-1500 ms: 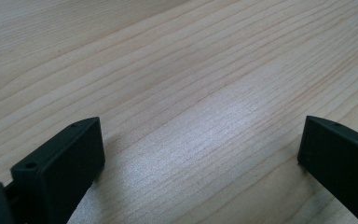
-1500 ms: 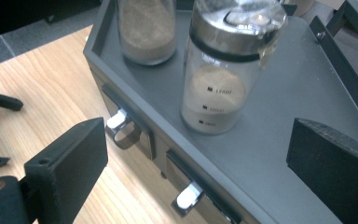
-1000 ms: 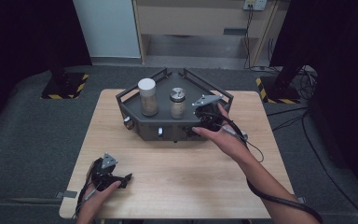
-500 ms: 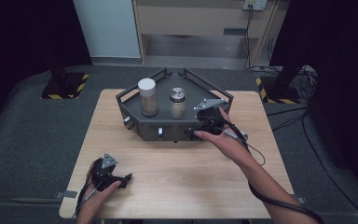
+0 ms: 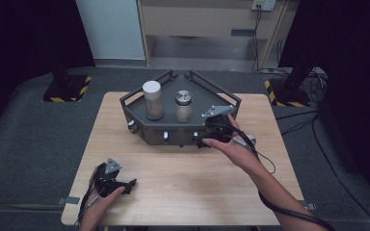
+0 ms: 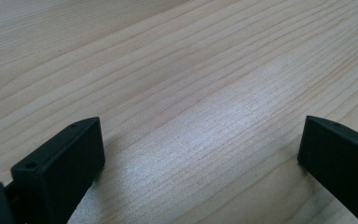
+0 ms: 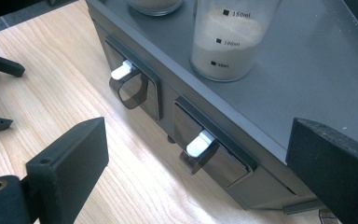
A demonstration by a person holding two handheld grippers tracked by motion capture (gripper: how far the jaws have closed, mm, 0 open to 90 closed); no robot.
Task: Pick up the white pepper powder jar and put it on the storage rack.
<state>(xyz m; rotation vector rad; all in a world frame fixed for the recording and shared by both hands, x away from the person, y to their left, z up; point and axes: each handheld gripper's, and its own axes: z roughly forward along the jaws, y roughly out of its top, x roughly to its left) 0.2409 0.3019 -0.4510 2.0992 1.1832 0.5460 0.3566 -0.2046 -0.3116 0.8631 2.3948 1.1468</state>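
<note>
A dark grey box (image 5: 173, 126) sat mid-frame; its two small drawers (image 7: 214, 154) with white handles were shut.

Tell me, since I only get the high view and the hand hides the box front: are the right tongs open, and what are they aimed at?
Observer: Open. In the right gripper view the right tongs stand wide apart and grip nothing.
Operator: What sits between them?
Observer: A white tab on a front panel of the grey box. A second tab sits on the next panel along.
Operator: And the left tongs?
Observer: The left tongs are open too, low over the bare wooden tabletop.
</note>
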